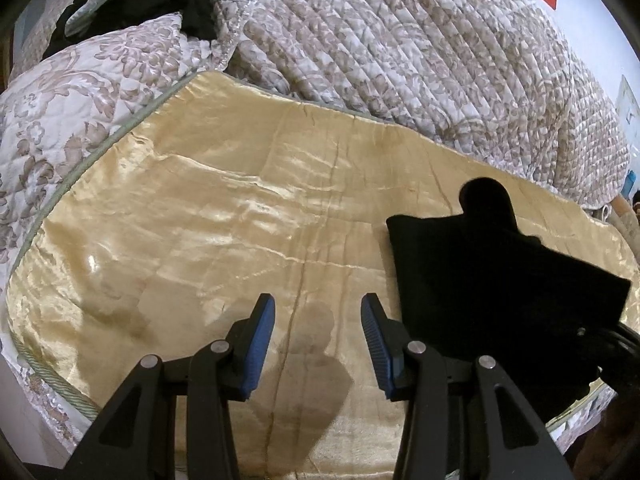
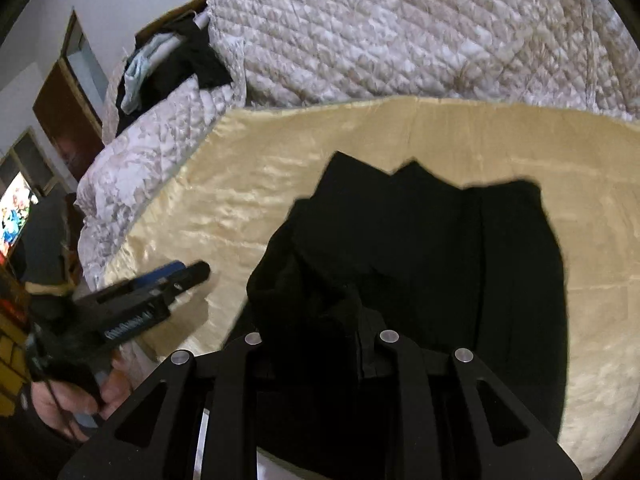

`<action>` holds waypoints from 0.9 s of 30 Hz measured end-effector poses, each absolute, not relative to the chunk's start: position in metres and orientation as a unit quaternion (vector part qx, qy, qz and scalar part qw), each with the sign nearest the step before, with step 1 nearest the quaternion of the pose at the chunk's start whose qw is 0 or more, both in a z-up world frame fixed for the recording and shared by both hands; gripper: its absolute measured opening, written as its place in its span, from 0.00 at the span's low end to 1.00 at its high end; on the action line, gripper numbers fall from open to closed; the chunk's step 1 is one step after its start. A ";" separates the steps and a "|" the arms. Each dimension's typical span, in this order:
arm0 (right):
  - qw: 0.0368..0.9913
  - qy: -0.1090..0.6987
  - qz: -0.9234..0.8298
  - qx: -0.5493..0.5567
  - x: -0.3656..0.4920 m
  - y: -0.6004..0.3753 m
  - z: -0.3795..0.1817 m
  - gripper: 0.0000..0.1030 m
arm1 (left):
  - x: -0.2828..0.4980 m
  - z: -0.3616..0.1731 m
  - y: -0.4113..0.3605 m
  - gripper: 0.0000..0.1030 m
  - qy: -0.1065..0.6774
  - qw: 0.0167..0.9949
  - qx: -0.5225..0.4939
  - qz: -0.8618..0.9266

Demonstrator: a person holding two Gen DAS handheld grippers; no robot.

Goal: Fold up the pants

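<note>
Black pants [image 1: 500, 272] lie folded on a shiny gold sheet [image 1: 224, 208], to the right of my left gripper [image 1: 318, 320]. That gripper is open and empty, hovering over bare sheet; it also shows in the right wrist view [image 2: 188, 274]. In the right wrist view the pants [image 2: 440, 248] fill the middle. A bunched fold of them covers my right gripper [image 2: 320, 320], hiding its fingertips. Its jaws stand close together around the cloth. The right gripper shows as a dark shape in the left wrist view [image 1: 608, 344].
A quilted floral bedspread [image 1: 400, 48] is heaped along the far side of the sheet. Dark and pale clothes [image 2: 168, 64] lie piled at the far left corner. The bed's edge [image 1: 52, 392] runs along the near left.
</note>
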State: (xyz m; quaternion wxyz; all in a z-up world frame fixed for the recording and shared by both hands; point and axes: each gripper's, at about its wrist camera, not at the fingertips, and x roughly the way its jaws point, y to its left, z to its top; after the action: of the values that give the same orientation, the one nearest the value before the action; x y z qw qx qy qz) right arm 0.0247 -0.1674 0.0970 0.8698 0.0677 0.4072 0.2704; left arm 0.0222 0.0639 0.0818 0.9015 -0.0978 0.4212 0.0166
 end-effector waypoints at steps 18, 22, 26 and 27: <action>0.858 0.403 0.319 0.011 0.007 -0.130 0.075 0.47 | 0.018 0.083 0.075 0.46 0.417 0.901 -0.114 0.029; 0.842 0.384 0.376 0.040 -0.003 -0.133 0.091 0.48 | 0.018 0.084 0.077 0.46 0.415 0.901 -0.120 0.028; 0.856 0.348 0.376 0.074 -0.013 -0.160 0.103 0.49 | 0.018 0.086 0.075 0.46 0.411 0.903 -0.123 0.020; 0.862 0.344 0.363 0.081 -0.013 -0.169 0.102 0.49 | 0.018 0.087 0.074 0.46 0.409 0.904 -0.123 0.016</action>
State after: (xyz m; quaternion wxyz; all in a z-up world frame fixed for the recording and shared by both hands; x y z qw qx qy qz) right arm -0.0132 -0.1688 0.1017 0.8623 0.0814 0.3436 0.3630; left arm 0.0178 0.0738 0.0866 0.9039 -0.1231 0.4094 0.0162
